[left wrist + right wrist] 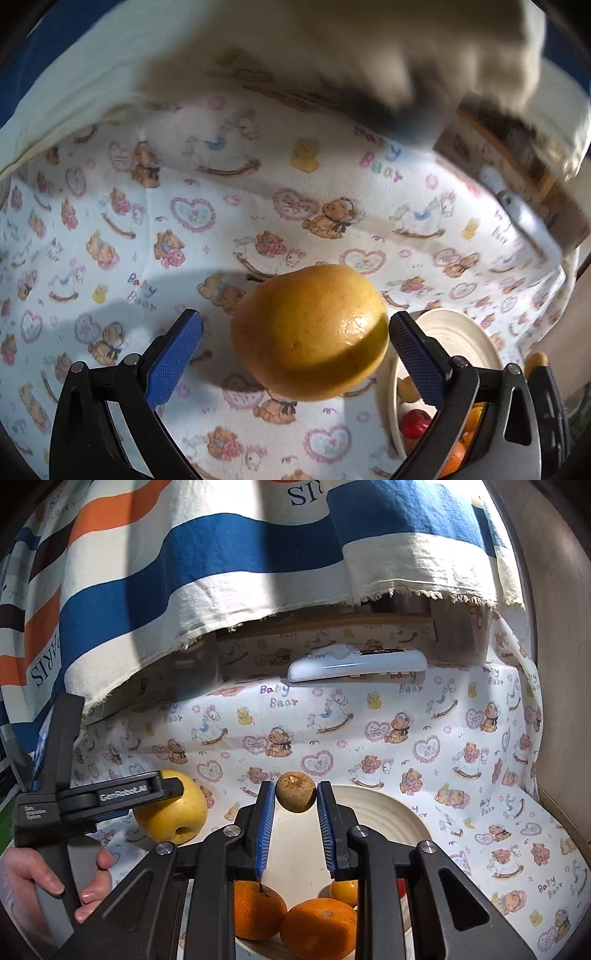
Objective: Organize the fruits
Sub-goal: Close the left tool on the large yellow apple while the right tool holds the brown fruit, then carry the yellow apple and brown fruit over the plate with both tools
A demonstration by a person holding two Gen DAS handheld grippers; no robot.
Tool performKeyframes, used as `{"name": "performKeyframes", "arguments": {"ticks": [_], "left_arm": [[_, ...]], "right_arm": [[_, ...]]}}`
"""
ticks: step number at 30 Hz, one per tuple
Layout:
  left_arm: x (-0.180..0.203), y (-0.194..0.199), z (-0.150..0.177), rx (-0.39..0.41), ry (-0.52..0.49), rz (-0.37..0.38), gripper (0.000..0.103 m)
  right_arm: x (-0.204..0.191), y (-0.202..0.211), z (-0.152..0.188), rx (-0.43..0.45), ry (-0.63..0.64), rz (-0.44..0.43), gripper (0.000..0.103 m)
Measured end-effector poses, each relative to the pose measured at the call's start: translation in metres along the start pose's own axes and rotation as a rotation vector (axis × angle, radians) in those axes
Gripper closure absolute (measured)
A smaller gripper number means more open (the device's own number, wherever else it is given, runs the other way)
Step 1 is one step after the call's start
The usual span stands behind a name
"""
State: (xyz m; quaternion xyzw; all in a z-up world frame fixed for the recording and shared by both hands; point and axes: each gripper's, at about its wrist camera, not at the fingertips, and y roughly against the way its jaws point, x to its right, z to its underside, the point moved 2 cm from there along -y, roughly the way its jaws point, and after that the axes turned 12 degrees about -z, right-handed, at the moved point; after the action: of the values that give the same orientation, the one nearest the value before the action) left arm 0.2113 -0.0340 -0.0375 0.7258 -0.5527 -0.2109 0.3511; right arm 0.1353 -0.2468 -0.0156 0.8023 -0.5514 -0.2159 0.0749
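Fingers, right: right gripper (295, 805) pinches a small round brown fruit (295, 792), rough matte skin, between its ribbed blue pads; held over the bowl's far rim.
Fingers, left: left gripper (295, 332) spread wide around a large yellow pear-shaped fruit (310, 332); right pad touching or just beside the skin, left pad clear of it with cloth visible in the gap.
Yellow fruit: smooth, glossy, fine speckles, short stem at the far end; lies on its side on the desk cloth just left of the bowl. Right view shows its dimpled base end.
Bowl: cream ceramic bowl (384, 812), round, concentric ridges inside; holds two orange citrus fruits (317, 926) with pebbled peel, a smaller yellow-orange one behind, and a shiny red fruit (415, 422).
Desk cover: white soft cotton cloth (229, 177), printed with teddy bears, hearts, rocking horses, "Baby Bear" text.
Backdrop: heavy striped canvas (221, 554), blue/cream/orange bands, frayed lower edge.
Other: white oblong plastic device (356, 664) lying flat at the rear edge of the cloth.
Hand: person's hand (55, 882) wrapped on the black left gripper handle.
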Motion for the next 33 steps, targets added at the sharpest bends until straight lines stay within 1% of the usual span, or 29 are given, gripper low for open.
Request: {"name": "performKeyframes", "arguments": {"ticks": [5, 9, 11, 12, 17, 21, 24, 26, 27, 30, 32, 33], "left_arm": [[0.002, -0.009, 0.001, -0.035, 0.038, 0.034, 0.003], [0.006, -0.016, 0.009, -0.072, 0.059, 0.066, 0.003], [0.01, -0.019, 0.013, -0.098, 0.054, 0.088, 0.008], [0.012, -0.019, 0.015, -0.109, 0.055, 0.111, 0.013], [0.018, -0.014, 0.023, -0.108, 0.051, 0.092, 0.014], [0.017, -0.002, 0.034, -0.078, 0.018, 0.072, 0.015], [0.012, 0.007, 0.042, -0.077, 0.026, 0.098, 0.015], [0.011, 0.016, 0.046, -0.056, 0.018, 0.098, 0.015], [0.01, 0.021, 0.047, -0.038, 0.008, 0.094, 0.015], [0.017, 0.044, 0.049, 0.062, -0.06, 0.074, 0.015], [0.022, 0.06, 0.046, 0.116, -0.095, 0.078, 0.015], [0.025, 0.065, 0.044, 0.127, -0.103, 0.088, 0.015]], "right_arm": [[-0.002, 0.002, -0.002, 0.01, 0.017, -0.001, 0.079], [-0.001, 0.002, -0.003, 0.011, 0.01, 0.003, 0.079], [-0.001, 0.002, -0.003, 0.012, 0.005, 0.004, 0.079], [-0.001, 0.003, -0.003, 0.014, 0.006, 0.006, 0.079], [-0.001, 0.007, -0.005, 0.027, 0.01, 0.009, 0.079], [0.001, 0.014, -0.011, 0.05, 0.01, 0.014, 0.079], [0.01, 0.022, -0.02, 0.076, -0.017, 0.02, 0.079], [0.018, 0.028, -0.024, 0.087, -0.043, 0.025, 0.079], [0.023, 0.032, -0.027, 0.092, -0.058, 0.03, 0.079], [0.034, 0.038, -0.033, 0.098, -0.091, 0.045, 0.079], [0.043, 0.044, -0.037, 0.108, -0.122, 0.044, 0.079], [0.047, 0.046, -0.039, 0.111, -0.14, 0.039, 0.079]]}}
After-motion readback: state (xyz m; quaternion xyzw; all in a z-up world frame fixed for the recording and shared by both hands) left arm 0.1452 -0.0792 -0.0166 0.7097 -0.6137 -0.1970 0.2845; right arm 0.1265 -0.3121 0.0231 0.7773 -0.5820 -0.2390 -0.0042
